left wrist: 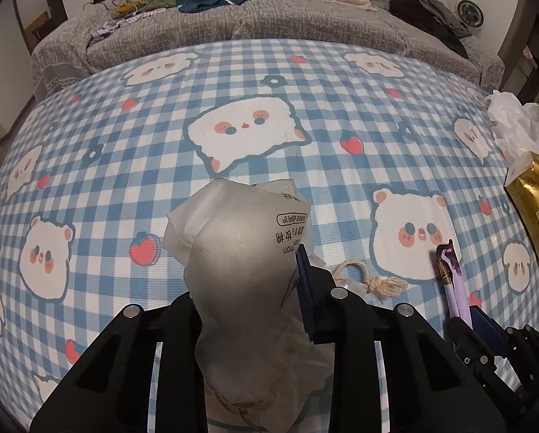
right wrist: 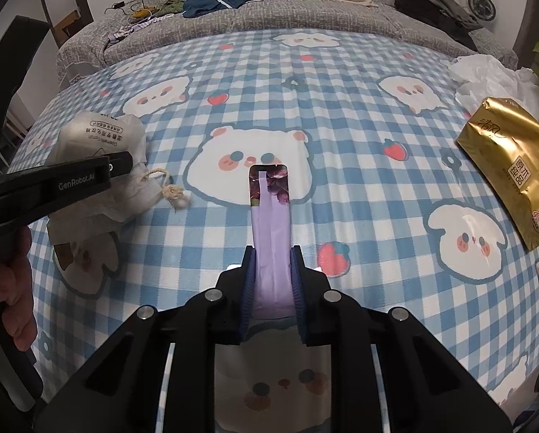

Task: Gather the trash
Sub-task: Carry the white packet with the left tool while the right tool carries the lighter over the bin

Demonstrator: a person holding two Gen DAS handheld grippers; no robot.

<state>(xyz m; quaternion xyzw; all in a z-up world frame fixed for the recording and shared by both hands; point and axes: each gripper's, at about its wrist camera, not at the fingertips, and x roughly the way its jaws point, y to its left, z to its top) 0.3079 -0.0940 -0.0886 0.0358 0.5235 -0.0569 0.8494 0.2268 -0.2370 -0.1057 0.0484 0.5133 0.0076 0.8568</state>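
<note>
A white fabric pouch (left wrist: pixel 233 238) with printed text fills the space between my left gripper's (left wrist: pixel 247 281) jaws, which are shut on it; its left finger is hidden behind the pouch. The pouch's rope drawstring (left wrist: pixel 374 281) trails onto the checked tablecloth (left wrist: pixel 305 115). In the right wrist view the same pouch (right wrist: pixel 88 130) sits at the left under the left gripper (right wrist: pixel 121 164). My right gripper (right wrist: pixel 273 256) is shut on a long purple wrapper (right wrist: pixel 269 209) that points away over the cloth. The wrapper (left wrist: pixel 450 270) also shows at the lower right of the left wrist view.
A gold tissue pack (right wrist: pixel 507 166) lies at the right edge, with crumpled white plastic (right wrist: pixel 493 75) behind it. A grey sofa (right wrist: pixel 341 18) strewn with clothes runs along the far side. A hand (right wrist: pixel 13 281) holds the left gripper's handle.
</note>
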